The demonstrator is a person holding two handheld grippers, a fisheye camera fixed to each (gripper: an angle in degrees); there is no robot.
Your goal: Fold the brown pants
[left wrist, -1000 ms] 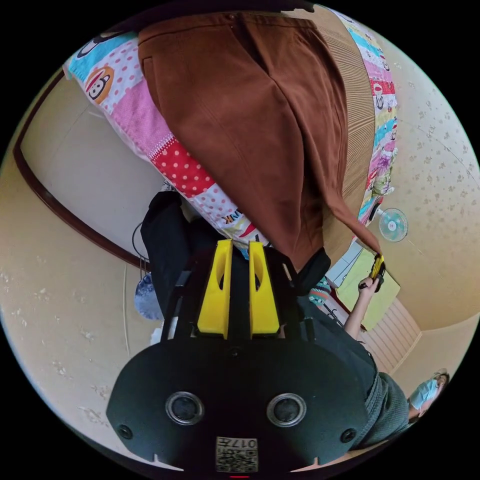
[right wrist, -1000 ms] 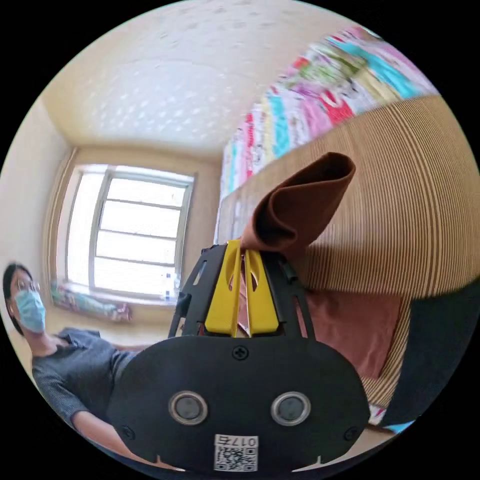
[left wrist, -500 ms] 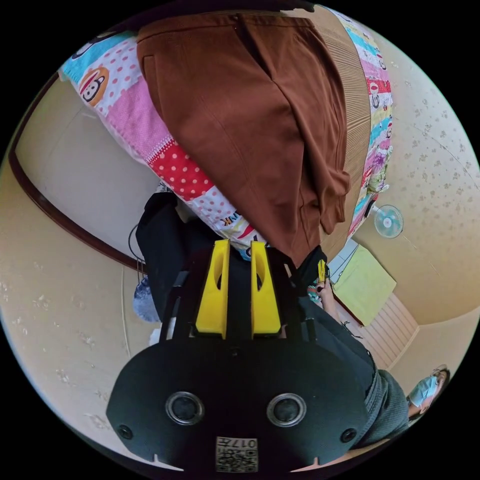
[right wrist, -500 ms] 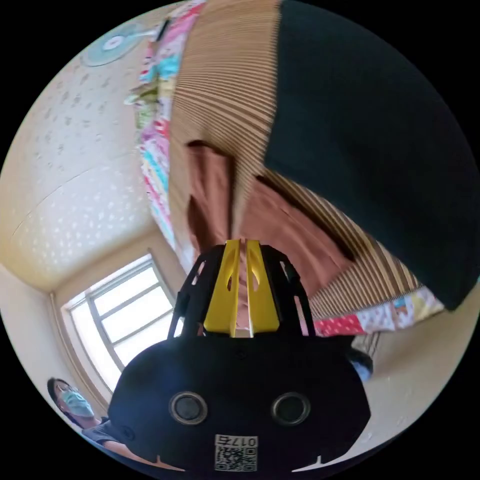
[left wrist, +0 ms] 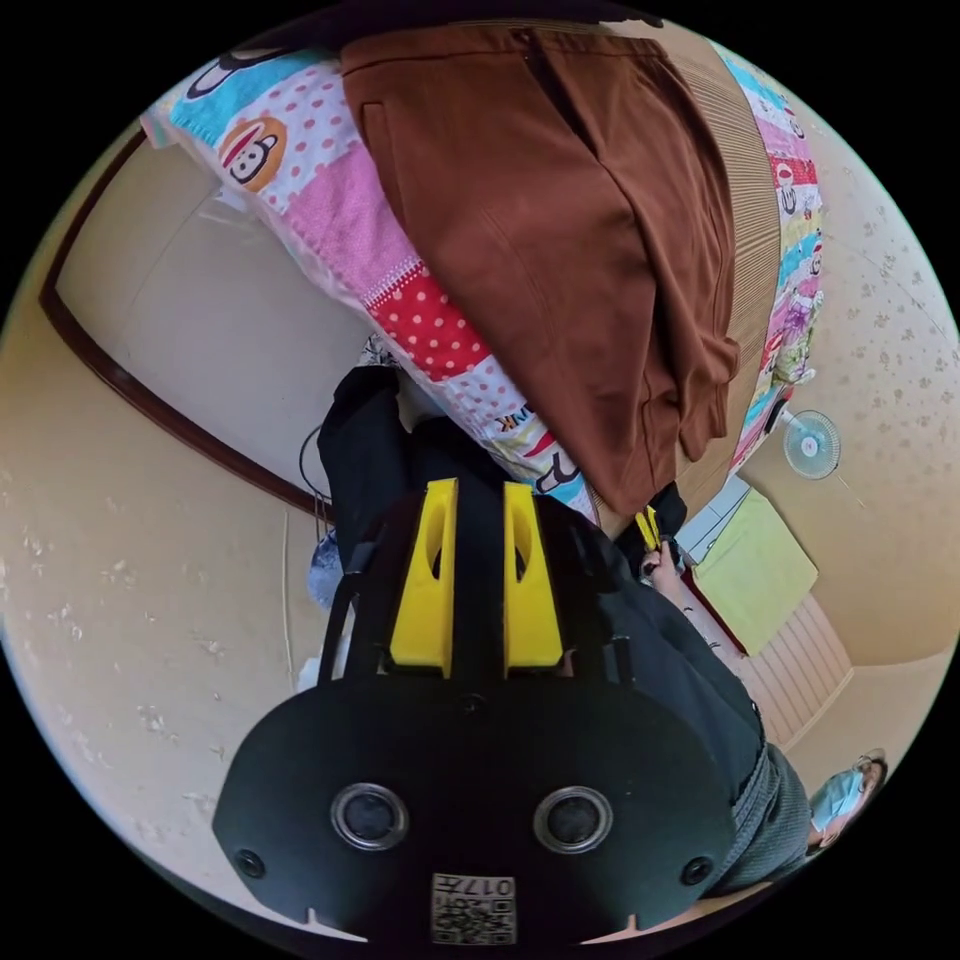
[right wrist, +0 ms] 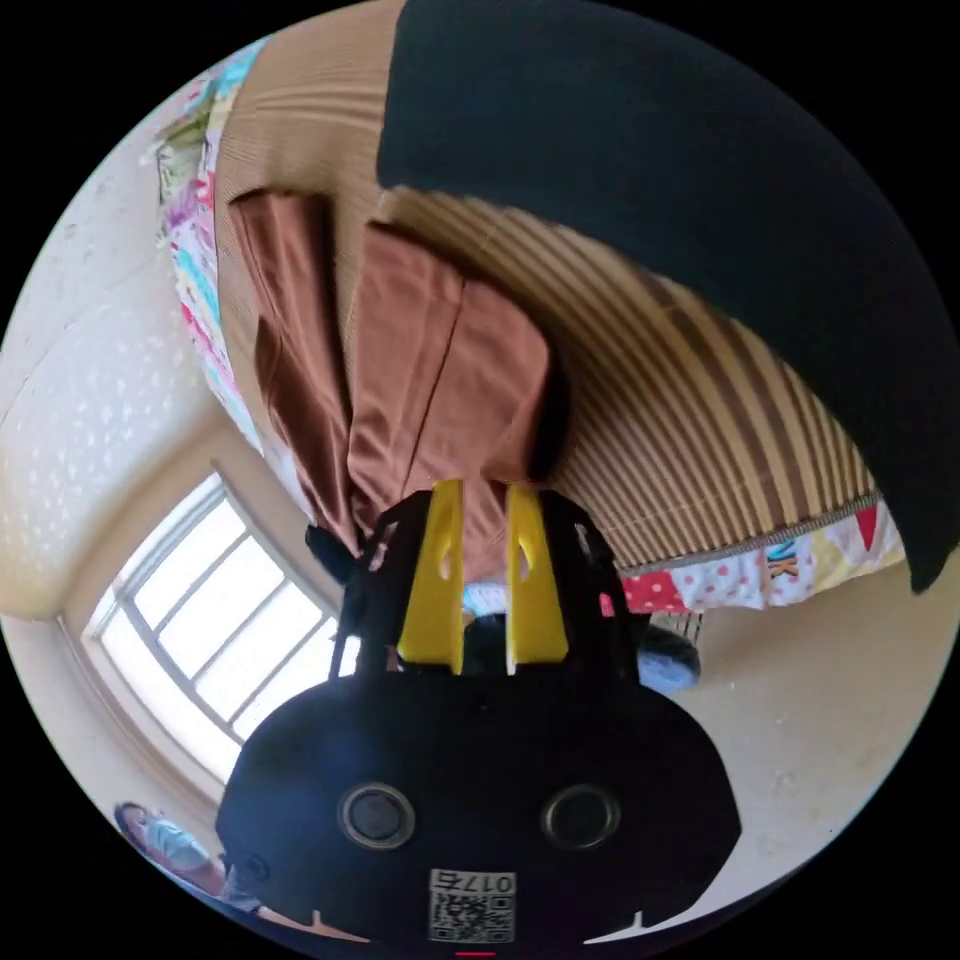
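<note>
Across the upper half of the left gripper view, the brown pants (left wrist: 570,240) lie on a striped mat (left wrist: 755,230) over a patterned bedspread (left wrist: 400,300), one leg apparently doubled back over the other. Lower centre, the left gripper (left wrist: 477,490) is parted and empty; the right gripper (right wrist: 478,495) likewise hangs narrowly open, holding nothing, just off the cloth. Further folds probably remain.

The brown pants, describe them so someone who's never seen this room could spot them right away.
Find the bed with the patchwork cartoon quilt and the tan striped mat laid over it. The brown pants lie on that mat, one leg doubled back. They are the plain rust-brown cloth there, unlike the black garment beside them.
</note>
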